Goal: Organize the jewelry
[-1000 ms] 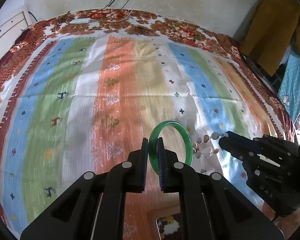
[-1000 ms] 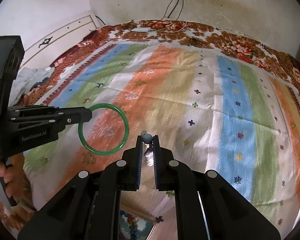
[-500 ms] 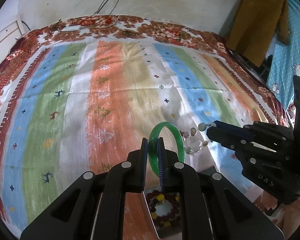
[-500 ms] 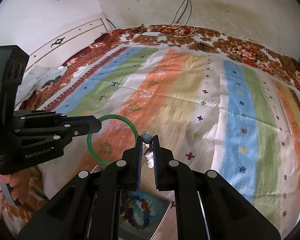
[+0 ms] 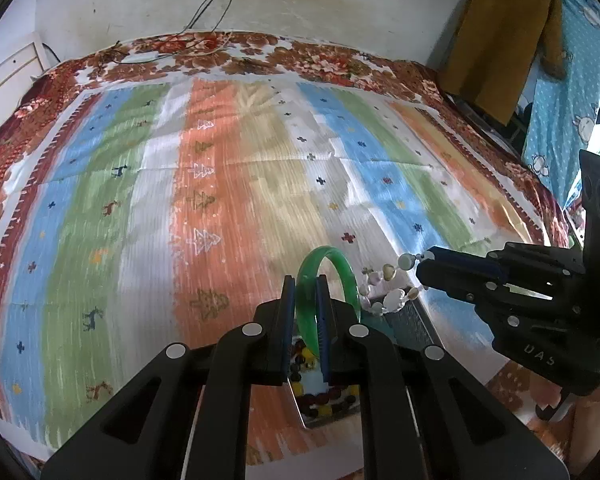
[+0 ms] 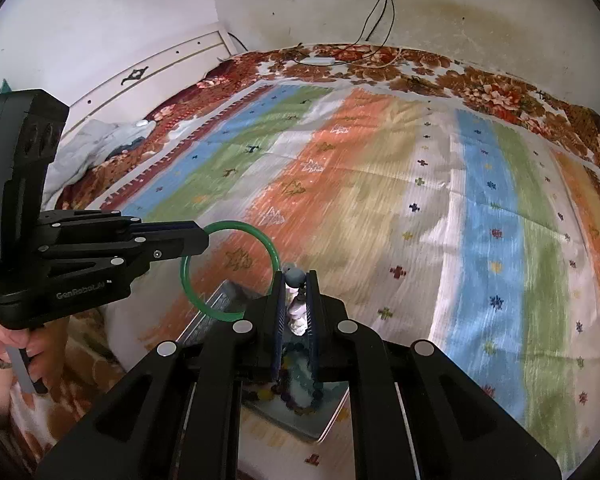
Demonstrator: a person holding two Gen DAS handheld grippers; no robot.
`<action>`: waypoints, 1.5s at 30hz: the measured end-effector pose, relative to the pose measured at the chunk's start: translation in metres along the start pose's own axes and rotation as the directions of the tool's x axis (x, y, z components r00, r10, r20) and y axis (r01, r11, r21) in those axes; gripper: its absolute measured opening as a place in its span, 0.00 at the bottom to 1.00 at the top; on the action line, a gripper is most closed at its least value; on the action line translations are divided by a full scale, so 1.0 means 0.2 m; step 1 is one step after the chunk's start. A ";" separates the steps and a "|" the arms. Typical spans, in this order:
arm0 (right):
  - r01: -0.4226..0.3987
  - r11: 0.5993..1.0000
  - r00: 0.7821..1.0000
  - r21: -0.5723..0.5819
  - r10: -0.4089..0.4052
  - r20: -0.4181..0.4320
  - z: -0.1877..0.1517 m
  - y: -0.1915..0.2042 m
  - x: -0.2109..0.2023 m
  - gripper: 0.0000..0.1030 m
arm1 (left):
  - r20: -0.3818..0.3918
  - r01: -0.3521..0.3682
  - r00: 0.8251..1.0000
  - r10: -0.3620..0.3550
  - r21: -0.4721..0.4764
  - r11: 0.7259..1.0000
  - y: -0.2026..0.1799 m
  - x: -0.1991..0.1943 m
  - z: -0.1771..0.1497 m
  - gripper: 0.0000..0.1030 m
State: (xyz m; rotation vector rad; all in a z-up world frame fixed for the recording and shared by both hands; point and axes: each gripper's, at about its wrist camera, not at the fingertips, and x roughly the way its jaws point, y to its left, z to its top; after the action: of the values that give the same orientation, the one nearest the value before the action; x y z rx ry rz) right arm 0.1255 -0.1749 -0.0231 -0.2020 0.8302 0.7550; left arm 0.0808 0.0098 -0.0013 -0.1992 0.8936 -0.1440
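Observation:
My left gripper (image 5: 304, 284) is shut on a green bangle (image 5: 342, 268) and holds it upright in the air; the bangle shows as a ring in the right wrist view (image 6: 260, 240). My right gripper (image 6: 294, 280) is shut on a pale bead bracelet (image 6: 296, 308), which hangs from its tips in the left wrist view (image 5: 388, 284). Below both grippers lies an open jewelry box (image 5: 412, 320) holding a dark and yellow bead string (image 5: 324, 404). The box also shows in the right wrist view (image 6: 220, 312), partly hidden by my fingers.
A striped blanket (image 5: 220, 184) with a floral border covers the bed. A white headboard (image 6: 156, 76) stands at the left. Cables (image 6: 376, 8) hang from a wall socket. Yellow and blue cloths (image 5: 500, 32) hang at the right.
Both grippers have drawn back toward the near edge of the bed with their jewelry. The box has come further into view beneath them.

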 end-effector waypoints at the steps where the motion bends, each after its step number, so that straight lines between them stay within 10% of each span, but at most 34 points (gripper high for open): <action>1: -0.003 1.000 1.000 -0.001 0.003 -0.003 -0.01 0.00 0.00 0.10 | -0.002 0.000 1.000 0.000 0.003 1.000 0.00 0.00 -0.02 0.09; 13: -0.024 1.000 0.999 0.016 0.025 -0.037 -0.12 0.01 0.00 0.12 | -0.061 0.018 0.998 -0.017 0.020 1.000 -0.04 0.02 -0.10 0.17; 16: -0.012 0.999 1.000 0.035 0.013 -0.028 -0.14 -0.01 -0.02 0.38 | -0.044 -0.001 0.999 0.002 0.014 1.000 -0.03 -0.01 -0.11 0.28; 22: 0.014 0.999 0.999 0.040 -0.015 0.028 -0.19 -0.03 -0.10 0.51 | -0.022 -0.035 0.999 0.036 0.045 0.998 -0.04 -0.05 -0.17 0.60; 34: 0.021 1.000 0.996 0.022 -0.023 0.089 -0.28 0.00 -0.20 0.79 | 0.035 -0.067 0.997 0.064 0.088 0.994 -0.09 -0.17 -0.32 0.90; 45: 0.050 0.999 0.987 0.022 -0.053 0.150 -0.37 0.03 -0.31 0.95 | 0.120 -0.119 0.987 0.103 0.132 0.984 -0.17 -0.25 -0.41 0.95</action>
State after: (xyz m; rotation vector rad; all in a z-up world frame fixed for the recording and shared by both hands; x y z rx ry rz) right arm 0.0506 -0.2364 -0.0267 -0.1478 0.6857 0.7050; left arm -0.0168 -0.0211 -0.0055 -0.0269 0.7766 -0.0897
